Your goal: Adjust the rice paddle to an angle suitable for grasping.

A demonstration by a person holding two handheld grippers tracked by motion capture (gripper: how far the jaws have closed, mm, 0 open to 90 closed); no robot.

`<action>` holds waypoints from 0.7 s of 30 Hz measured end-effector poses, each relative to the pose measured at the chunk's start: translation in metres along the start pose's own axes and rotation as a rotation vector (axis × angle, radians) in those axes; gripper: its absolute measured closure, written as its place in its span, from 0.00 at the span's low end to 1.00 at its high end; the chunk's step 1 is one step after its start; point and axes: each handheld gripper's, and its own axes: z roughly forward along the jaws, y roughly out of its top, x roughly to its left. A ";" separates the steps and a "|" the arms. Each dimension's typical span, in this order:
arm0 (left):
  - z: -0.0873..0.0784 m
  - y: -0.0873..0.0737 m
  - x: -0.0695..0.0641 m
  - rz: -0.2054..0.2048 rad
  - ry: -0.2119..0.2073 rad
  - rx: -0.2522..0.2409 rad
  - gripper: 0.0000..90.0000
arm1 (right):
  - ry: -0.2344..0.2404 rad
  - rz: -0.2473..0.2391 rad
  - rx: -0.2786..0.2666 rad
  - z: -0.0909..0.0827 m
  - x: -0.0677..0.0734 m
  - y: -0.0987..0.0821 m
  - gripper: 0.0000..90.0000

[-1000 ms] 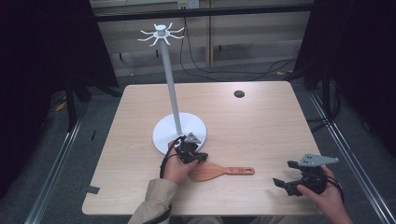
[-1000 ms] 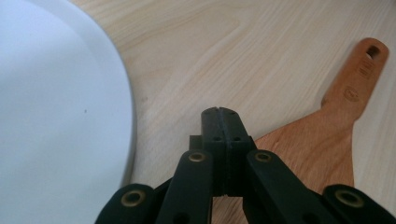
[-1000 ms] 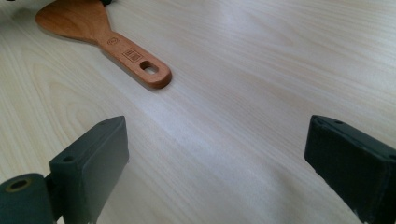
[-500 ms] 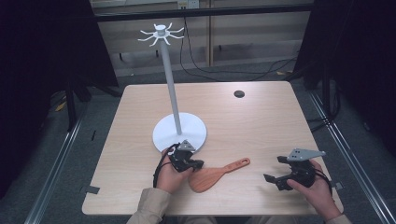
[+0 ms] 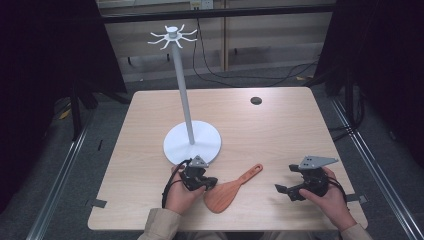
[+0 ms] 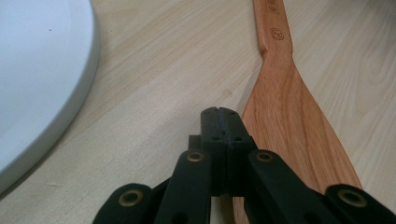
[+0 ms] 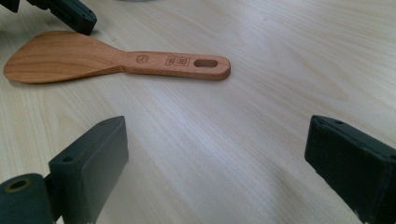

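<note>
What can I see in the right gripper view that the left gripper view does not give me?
Right gripper view: the spatula's handle end with its hanging hole, and the right gripper's jaws standing wide open. Left gripper view: the stand's white base and the left gripper's jaws pressed shut beside the blade. Both share the spatula lying flat on the table.

You're looking down on a pale wooden table (image 5: 280, 135) with rounded corners, lit evenly from above. Grey floor (image 5: 95, 150) spreads around it, and metal rails (image 5: 60, 185) run along both sides. Behind the table stands a light wooden wall panel (image 5: 260, 45) (black cables (image 5: 235, 75) trail down across it to the floor). Dark curtains (image 5: 45, 55) close you in at left and right.
</note>
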 end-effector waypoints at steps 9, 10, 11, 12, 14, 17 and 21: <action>-0.001 0.014 -0.003 -0.019 0.025 -0.040 0.74 | -0.026 0.017 -0.018 -0.008 -0.005 -0.004 0.06; 0.001 0.020 -0.006 -0.010 0.016 -0.050 0.70 | -0.029 0.022 -0.017 -0.010 -0.005 -0.005 0.06; 0.003 0.023 -0.008 -0.005 0.017 -0.055 0.68 | -0.033 0.024 -0.015 -0.012 -0.005 -0.007 0.06; 0.006 0.026 -0.010 0.003 0.016 -0.053 0.64 | -0.037 0.023 -0.015 -0.014 -0.006 -0.008 0.06; 0.008 0.028 -0.011 0.009 0.008 -0.047 0.63 | -0.046 0.032 -0.012 -0.018 -0.006 -0.012 0.06; 0.016 0.037 -0.017 0.031 -0.001 -0.037 0.56 | -0.056 0.043 -0.015 -0.023 -0.007 -0.016 0.06; 0.028 0.048 -0.026 0.059 -0.007 -0.004 0.51 | -0.085 0.063 -0.016 -0.035 -0.010 -0.026 0.06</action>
